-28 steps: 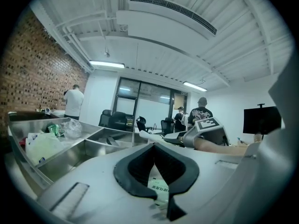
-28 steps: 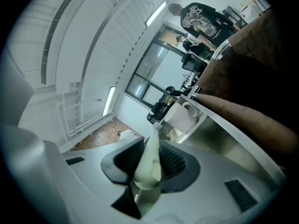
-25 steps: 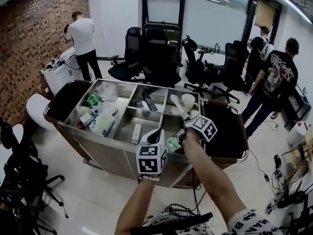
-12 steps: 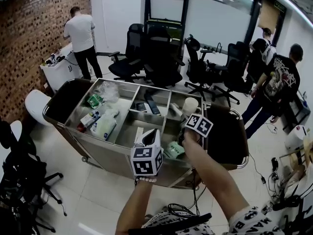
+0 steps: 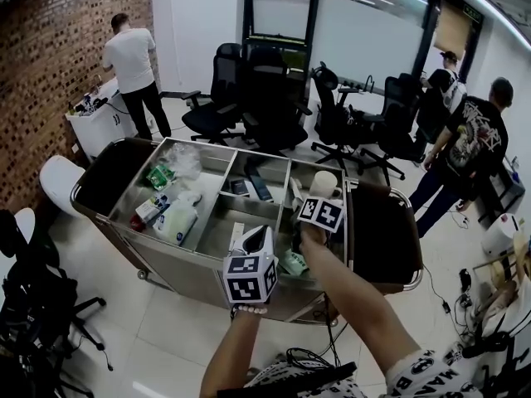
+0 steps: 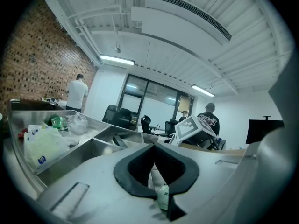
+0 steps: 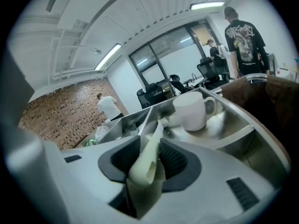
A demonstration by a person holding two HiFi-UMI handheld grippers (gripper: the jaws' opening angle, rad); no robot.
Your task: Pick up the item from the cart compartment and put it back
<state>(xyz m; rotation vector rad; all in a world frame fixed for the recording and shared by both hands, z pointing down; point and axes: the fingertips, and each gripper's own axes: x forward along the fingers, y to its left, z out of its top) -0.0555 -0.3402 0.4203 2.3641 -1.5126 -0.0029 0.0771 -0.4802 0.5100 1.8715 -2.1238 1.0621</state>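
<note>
Right gripper (image 7: 150, 144) has sunk toward cart (image 5: 184, 264), jaws opening around its packet (image 7: 146, 168).

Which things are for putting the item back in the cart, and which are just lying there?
For the job:
- pale packet, between the right gripper's fingers, which have just been opening
- cart

Just lying about:
- mug
- white bag
- green packet
- office chairs

Hidden and unreadable parts
Base of item (image 7: 145, 164) lost in shadow; green packet (image 6: 162, 196) half covered, print too small.
</note>
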